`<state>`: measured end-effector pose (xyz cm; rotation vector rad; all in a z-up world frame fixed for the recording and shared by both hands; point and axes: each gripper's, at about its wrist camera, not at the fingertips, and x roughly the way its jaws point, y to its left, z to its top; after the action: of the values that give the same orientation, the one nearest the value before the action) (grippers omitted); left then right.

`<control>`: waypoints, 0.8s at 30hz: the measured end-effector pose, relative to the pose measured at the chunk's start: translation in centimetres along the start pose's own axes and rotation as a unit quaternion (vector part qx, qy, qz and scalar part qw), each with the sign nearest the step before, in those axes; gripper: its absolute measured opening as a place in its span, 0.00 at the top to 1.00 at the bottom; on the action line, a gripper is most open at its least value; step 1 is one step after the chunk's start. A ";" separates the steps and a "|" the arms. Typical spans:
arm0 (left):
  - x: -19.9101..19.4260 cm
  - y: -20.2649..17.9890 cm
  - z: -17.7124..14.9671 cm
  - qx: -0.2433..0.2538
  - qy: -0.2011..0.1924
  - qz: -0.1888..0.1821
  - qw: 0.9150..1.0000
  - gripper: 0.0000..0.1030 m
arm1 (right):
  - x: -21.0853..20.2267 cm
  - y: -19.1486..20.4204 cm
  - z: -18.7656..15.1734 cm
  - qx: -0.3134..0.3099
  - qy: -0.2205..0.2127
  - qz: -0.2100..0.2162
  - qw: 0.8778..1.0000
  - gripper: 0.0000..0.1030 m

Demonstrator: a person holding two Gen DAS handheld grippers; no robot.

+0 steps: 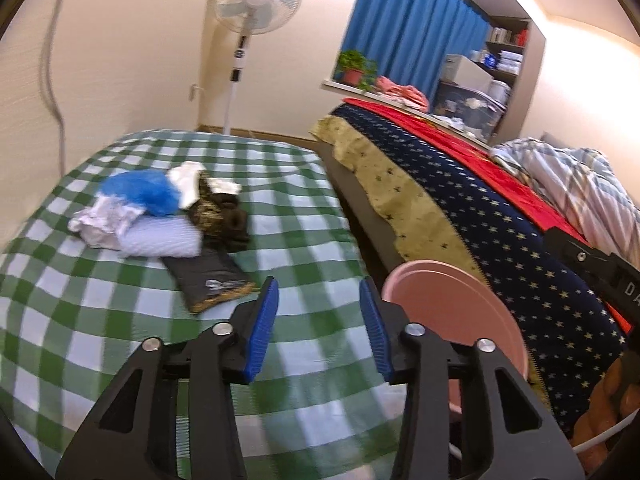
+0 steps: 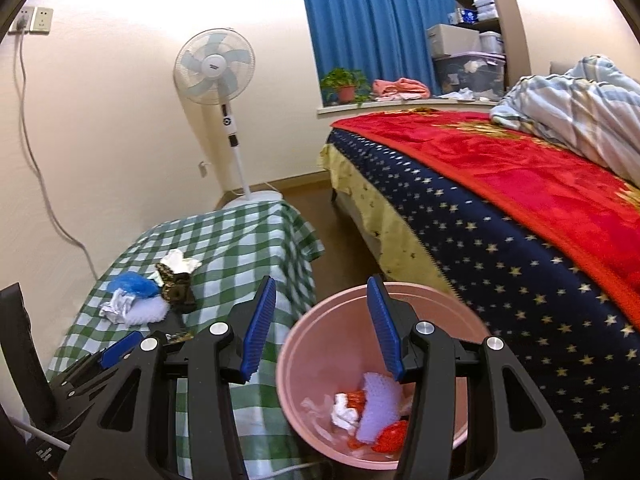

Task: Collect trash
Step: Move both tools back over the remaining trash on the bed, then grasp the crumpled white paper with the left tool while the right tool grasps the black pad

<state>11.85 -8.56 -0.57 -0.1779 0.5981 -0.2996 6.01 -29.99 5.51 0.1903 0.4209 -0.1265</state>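
A heap of trash lies on the green-checked table: a blue plastic bag, crumpled white paper, a white foam sheet, white tissue, a dark patterned wrapper and a flat dark packet. The heap also shows in the right wrist view. My left gripper is open and empty above the table, right of the heap. My right gripper is open and empty above the pink bin, which holds white, red and foam scraps. The bin's rim shows in the left wrist view.
A bed with a starred navy cover and red blanket stands right of the bin. A standing fan is behind the table. A cable hangs down the left wall. The left gripper shows at the lower left of the right wrist view.
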 end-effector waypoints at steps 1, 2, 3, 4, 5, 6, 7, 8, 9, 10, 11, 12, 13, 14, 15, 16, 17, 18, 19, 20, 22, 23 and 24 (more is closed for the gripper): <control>-0.1 0.5 0.0 -0.003 -0.001 0.009 1.000 0.64 | 0.3 0.3 0.0 0.000 0.001 0.006 1.000 0.53; -0.1 1.0 0.0 -0.007 -0.002 0.015 1.000 0.65 | 0.5 0.7 -0.1 0.000 0.002 0.012 1.000 0.53; -0.1 1.7 0.0 -0.013 -0.003 0.024 1.000 0.66 | 0.9 1.1 -0.2 -0.001 0.003 0.019 1.000 0.53; 0.0 2.1 0.1 -0.015 -0.003 0.029 0.999 0.69 | 1.2 1.5 -0.3 -0.002 0.004 0.026 1.000 0.54; -0.1 2.5 0.1 -0.017 -0.004 0.035 0.999 0.69 | 1.5 2.0 -0.4 -0.004 0.006 0.033 0.999 0.54; 0.0 3.0 0.2 -0.019 -0.005 0.044 0.999 0.69 | 1.9 2.4 -0.5 -0.005 0.008 0.040 0.999 0.55; -0.1 3.3 0.2 -0.021 -0.007 0.049 0.999 0.70 | 2.3 2.9 -0.7 -0.006 0.010 0.048 0.999 0.55; -0.1 3.7 0.2 -0.023 -0.009 0.054 0.998 0.71 | 2.7 3.4 -0.8 -0.007 0.012 0.055 0.998 0.56; -0.1 4.2 0.3 -0.025 -0.012 0.063 0.998 0.71 | 3.0 3.8 -0.9 -0.007 0.014 0.062 0.998 0.57; -0.1 4.5 0.3 -0.026 -0.014 0.068 0.997 0.71 | 3.5 4.2 -1.0 -0.007 0.017 0.068 0.997 0.57; -0.1 4.8 0.4 -0.028 -0.015 0.073 0.997 0.71 | 3.9 4.6 -1.1 -0.007 0.020 0.075 0.997 0.58; -0.1 5.3 0.5 -0.031 -0.017 0.081 0.996 0.71 | 4.4 5.0 -1.2 -0.006 0.023 0.080 0.996 0.59; -0.1 5.7 0.5 -0.032 -0.019 0.086 0.996 0.72 | 4.8 5.4 -1.4 -0.006 0.026 0.087 0.996 0.60; -0.1 6.1 0.6 -0.034 -0.021 0.093 0.995 0.72 | 5.4 5.8 -1.5 -0.006 0.030 0.093 0.995 0.61; -0.1 6.5 0.7 -0.034 -0.022 0.100 0.994 0.72 | 5.8 6.2 -1.6 -0.006 0.034 0.099 0.994 0.61; -0.2 6.8 0.7 -0.035 -0.023 0.104 0.994 0.72 | 6.3 6.6 -1.8 -0.005 0.038 0.105 0.994 0.61; -0.1 7.0 0.7 -0.036 -0.024 0.109 0.993 0.72 | 6.8 7.1 -2.0 -0.005 0.042 0.111 0.993 0.62; -0.1 7.6 0.8 -0.039 -0.025 0.117 0.992 0.72 | 7.3 7.4 -2.1 -0.005 0.046 0.117 0.992 0.62; 0.0 7.8 0.9 -0.040 -0.025 0.121 0.992 0.72 | 7.8 7.9 -2.3 -0.005 0.050 0.122 0.991 0.62; 0.0 8.1 0.9 -0.042 -0.025 0.125 0.991 0.72 | 8.3 8.3 -2.4 -0.005 0.055 0.128 0.990 0.62; 0.0 8.8 1.0 -0.045 -0.025 0.136 0.989 0.72 | 9.3 9.0 -2.7 -0.004 0.067 0.140 0.988 0.62; 0.1 9.1 1.1 -0.046 -0.025 0.140 0.989 0.72 | 9.8 9.4 -2.8 -0.004 0.073 0.145 0.987 0.62; 0.1 9.6 1.2 -0.048 -0.025 0.146 0.988 0.72 | 10.3 9.8 -3.0 -0.004 0.080 0.149 0.986 0.62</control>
<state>14.77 0.50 -2.07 -0.1877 0.5810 0.0185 15.75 -20.67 0.10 0.2543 0.5476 0.1857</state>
